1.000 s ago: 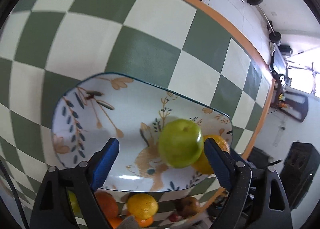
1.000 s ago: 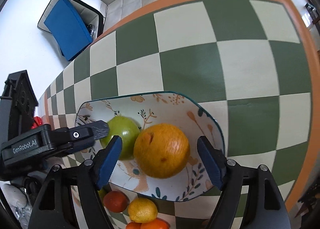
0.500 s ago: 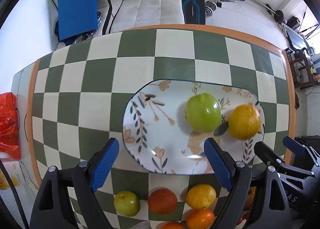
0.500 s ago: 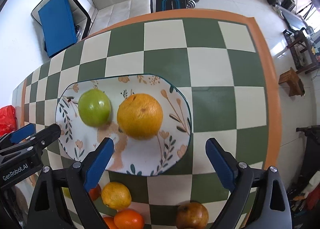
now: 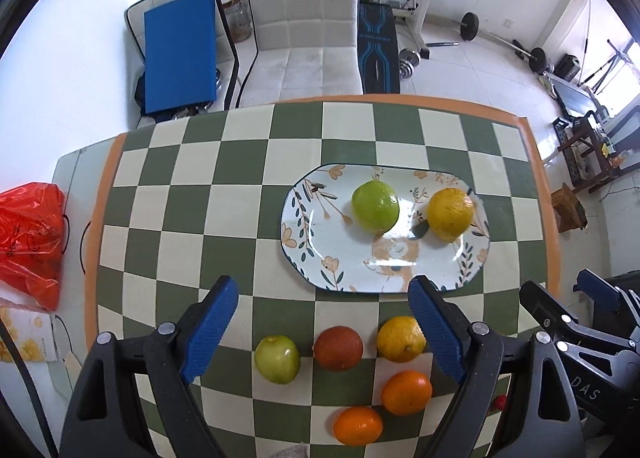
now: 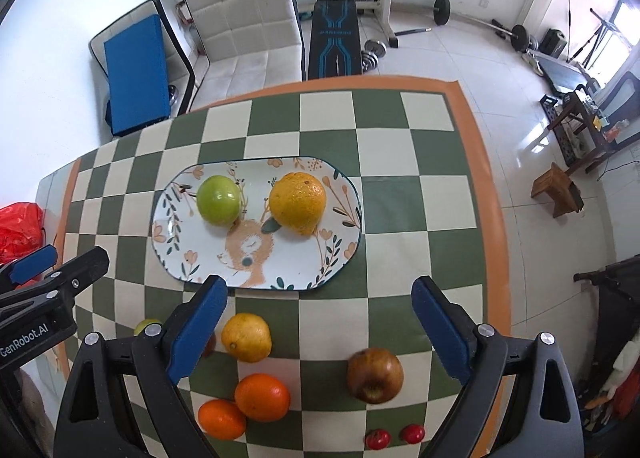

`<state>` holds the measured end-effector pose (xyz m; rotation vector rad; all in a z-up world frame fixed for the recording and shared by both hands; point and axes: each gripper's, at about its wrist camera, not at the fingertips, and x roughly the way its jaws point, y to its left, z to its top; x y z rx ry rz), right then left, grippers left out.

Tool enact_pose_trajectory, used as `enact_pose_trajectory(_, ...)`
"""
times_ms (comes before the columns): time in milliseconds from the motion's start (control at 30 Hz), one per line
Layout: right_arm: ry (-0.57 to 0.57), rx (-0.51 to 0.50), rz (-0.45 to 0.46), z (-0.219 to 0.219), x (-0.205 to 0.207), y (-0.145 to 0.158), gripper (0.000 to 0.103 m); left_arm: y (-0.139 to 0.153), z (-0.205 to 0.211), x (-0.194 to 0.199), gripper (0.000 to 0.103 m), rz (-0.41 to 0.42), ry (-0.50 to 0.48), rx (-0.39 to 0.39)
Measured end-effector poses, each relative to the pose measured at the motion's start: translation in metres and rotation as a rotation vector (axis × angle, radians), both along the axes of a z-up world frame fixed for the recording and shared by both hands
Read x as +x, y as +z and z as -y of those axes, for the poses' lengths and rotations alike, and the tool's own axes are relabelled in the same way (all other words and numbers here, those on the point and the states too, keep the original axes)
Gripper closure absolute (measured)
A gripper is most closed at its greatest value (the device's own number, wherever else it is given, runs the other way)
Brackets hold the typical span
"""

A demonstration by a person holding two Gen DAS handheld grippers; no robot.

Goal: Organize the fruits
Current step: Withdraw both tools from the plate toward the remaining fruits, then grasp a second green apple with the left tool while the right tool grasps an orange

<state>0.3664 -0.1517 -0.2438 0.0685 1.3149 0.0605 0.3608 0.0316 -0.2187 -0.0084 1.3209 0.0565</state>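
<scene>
A table (image 5: 172, 218) covered in a glossy green-and-cream checked cloth with an orange border stands in a white-tiled room. Beyond its far edge are a padded cream chair (image 5: 304, 30), a blue cushioned chair (image 5: 178, 54), a black-and-blue weight bench (image 5: 378, 54) and barbells (image 5: 500, 46). A crumpled red plastic bag (image 5: 30, 234) lies off the table's left edge, and a small wooden stool (image 6: 558, 188) stands on the floor to the right.

An oblong ceramic plate (image 6: 256, 262), shiny white with painted leaves and a deer, sits toward the far right of the table. On it rest a smooth green apple (image 6: 219, 200) and a large, dimpled yellow-orange citrus (image 6: 298, 202), apart from each other.

Along the near edge, off the plate, loose fruit lies: a pale green apple (image 5: 277, 358), a reddish orange (image 5: 338, 348), a yellow lemon (image 6: 246, 337), two bright oranges (image 6: 262, 397) (image 6: 221, 418) touching each other, a dull brown-red apple (image 6: 375, 374) and two small red fruits (image 6: 395, 437) at the near right corner.

The left gripper (image 5: 322, 322) hangs above the near edge, its blue-padded jaws spread wide and holding nothing. The right gripper (image 6: 318, 322) is likewise released and empty, over the lemon and the brown apple.
</scene>
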Motion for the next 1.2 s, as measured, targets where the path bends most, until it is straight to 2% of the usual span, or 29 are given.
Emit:
enact_pose_trajectory(300, -0.008, 0.006, 0.092, -0.001, -0.052, 0.060, 0.007, 0.042, 0.004, -0.042, 0.016, 0.074, -0.032, -0.018)
enact_pose_trajectory(467, -0.026, 0.030, 0.093, 0.002, -0.075, 0.074, 0.007, 0.057, 0.003, -0.062, 0.016, 0.120, -0.030, -0.019)
enact_pose_trajectory(733, -0.041, 0.069, 0.102, 0.004, -0.100, 0.081, 0.007, 0.058, -0.002, -0.080, 0.016, 0.122, -0.014, -0.020)
enact_pose_trajectory(767, -0.042, 0.078, 0.084, 0.004, -0.101, 0.074, 0.007, 0.056, -0.004, -0.080, 0.016, 0.119, -0.011, -0.011)
enact_pose_trajectory(800, -0.043, 0.087, 0.062, 0.003, -0.100, 0.065, 0.007, 0.051, -0.007, -0.080, 0.007, 0.107, -0.006, 0.000)
enact_pose_trajectory(867, -0.036, 0.105, 0.004, 0.000, -0.100, 0.041, 0.007, 0.038, -0.014, -0.080, 0.001, 0.077, 0.007, 0.022)
enact_pose_trajectory(1067, -0.026, 0.180, -0.251, -0.020, -0.105, -0.077, 0.007, -0.019, -0.054, -0.080, 0.001, -0.063, 0.098, 0.081)
enact_pose_trajectory(1200, -0.027, 0.211, -0.353, -0.035, -0.112, -0.130, 0.009, -0.061, -0.074, -0.078, 0.001, -0.173, 0.130, 0.054)
